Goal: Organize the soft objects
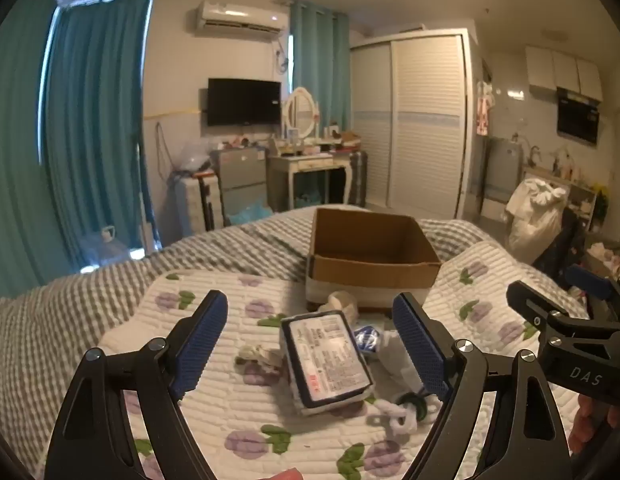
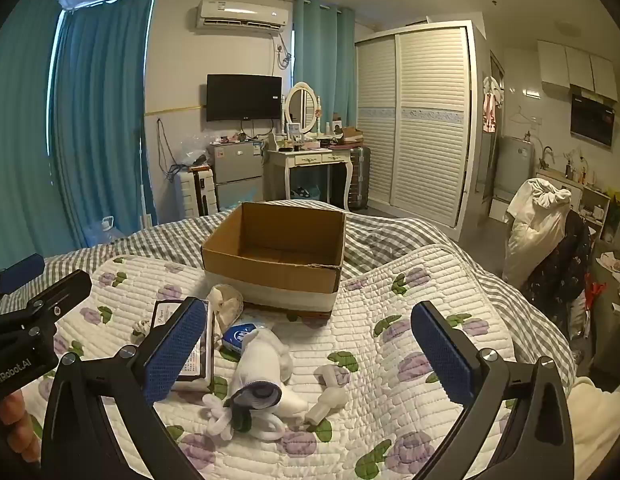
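Both grippers hover low over the near edge of the white quilted bedspread printed with purple flowers (image 2: 389, 320), and both are released with nothing between the pads. The left gripper (image 1: 310, 348) has its blue textured pads spread wide on either side of the wrapped tissue pack. The right gripper (image 2: 306, 352) is spread equally wide, above the white item.

Nearest on the bedspread lies a white fluffy loop with a dark green ring (image 2: 238, 416), touching the rolled end of a white soft cloth item with a grey-striped cuff (image 2: 266, 364), probably a sock or small plush; which one cannot be told. Judged light and limp, it will sag if taken by one end, so the thick middle of the roll is the better place to pinch. Just beside it toward the right edge lies a small cream bone-shaped piece (image 2: 329, 396), apparently soft.

Toward the left edge sits a flat rectangular tissue pack in clear wrap with a printed label (image 1: 327, 360). It should compress under the pads, and the film may slip; grip across the short sides. A small blue-and-white packet (image 2: 240, 336) lies between the pack and the white item. A beige fabric bundle (image 2: 228, 300) rests against the box wall, and a small mottled scrap (image 1: 258, 354) lies left of the pack.

Farther on, near the middle of the bed, stands an open brown cardboard box with a white band around its base (image 2: 278, 280). It appears empty, so sorting has probably not yet begun.
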The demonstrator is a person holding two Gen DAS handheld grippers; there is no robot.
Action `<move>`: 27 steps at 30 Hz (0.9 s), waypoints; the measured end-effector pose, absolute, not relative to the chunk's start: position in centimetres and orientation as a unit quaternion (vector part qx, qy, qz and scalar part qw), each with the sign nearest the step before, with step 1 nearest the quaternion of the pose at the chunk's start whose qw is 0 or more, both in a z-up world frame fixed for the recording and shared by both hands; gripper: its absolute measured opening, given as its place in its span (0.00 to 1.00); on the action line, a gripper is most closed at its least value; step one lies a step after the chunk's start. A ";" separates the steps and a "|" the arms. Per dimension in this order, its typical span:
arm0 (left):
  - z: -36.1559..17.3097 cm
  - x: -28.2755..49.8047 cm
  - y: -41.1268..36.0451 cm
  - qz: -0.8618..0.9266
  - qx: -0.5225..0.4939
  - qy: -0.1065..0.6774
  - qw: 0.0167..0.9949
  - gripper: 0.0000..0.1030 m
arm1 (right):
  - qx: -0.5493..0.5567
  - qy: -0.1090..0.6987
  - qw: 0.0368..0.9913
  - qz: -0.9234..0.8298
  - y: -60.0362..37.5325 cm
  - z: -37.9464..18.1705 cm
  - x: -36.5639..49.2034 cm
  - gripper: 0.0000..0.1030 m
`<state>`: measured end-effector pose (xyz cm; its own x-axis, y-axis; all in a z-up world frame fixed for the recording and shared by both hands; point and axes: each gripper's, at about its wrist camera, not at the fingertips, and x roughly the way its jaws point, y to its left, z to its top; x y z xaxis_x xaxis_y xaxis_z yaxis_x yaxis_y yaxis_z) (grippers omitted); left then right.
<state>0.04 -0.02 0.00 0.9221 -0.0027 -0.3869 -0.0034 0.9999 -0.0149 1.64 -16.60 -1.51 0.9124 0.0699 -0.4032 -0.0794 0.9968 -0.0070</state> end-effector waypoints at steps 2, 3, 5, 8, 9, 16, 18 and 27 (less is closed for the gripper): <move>0.0 -0.1 0.0 0.001 -0.008 0.190 0.982 0.83 | -0.016 0.206 0.978 0.037 -16.6 -1.5 1.7 1.00; 0.0 -0.1 0.0 0.000 -0.007 0.190 0.982 0.83 | -0.015 0.206 0.978 0.037 -16.6 -1.6 1.7 1.00; 0.0 -0.1 -0.1 0.001 -0.007 0.192 0.981 0.83 | -0.014 0.207 0.978 0.037 -16.6 -1.6 1.7 1.00; 0.0 -0.4 -0.1 -0.001 -0.006 0.194 0.981 0.83 | -0.015 0.208 0.977 0.037 -16.6 -1.6 1.7 1.00; -0.4 -0.2 0.0 -0.002 -0.007 0.195 0.981 0.83 | -0.015 0.208 0.977 0.037 -16.7 -1.7 1.7 1.00; -0.2 0.1 0.1 -0.003 -0.007 0.201 0.980 0.83 | -0.015 0.208 0.977 0.036 -16.7 -1.7 1.7 1.00; -0.1 0.1 0.1 -0.003 -0.007 0.201 0.980 0.83 | -0.014 0.208 0.977 0.036 -16.7 -1.7 1.7 1.00; -0.2 0.3 0.1 -0.001 -0.006 0.200 0.980 0.83 | -0.014 0.210 0.977 0.037 -16.7 -1.7 1.7 1.00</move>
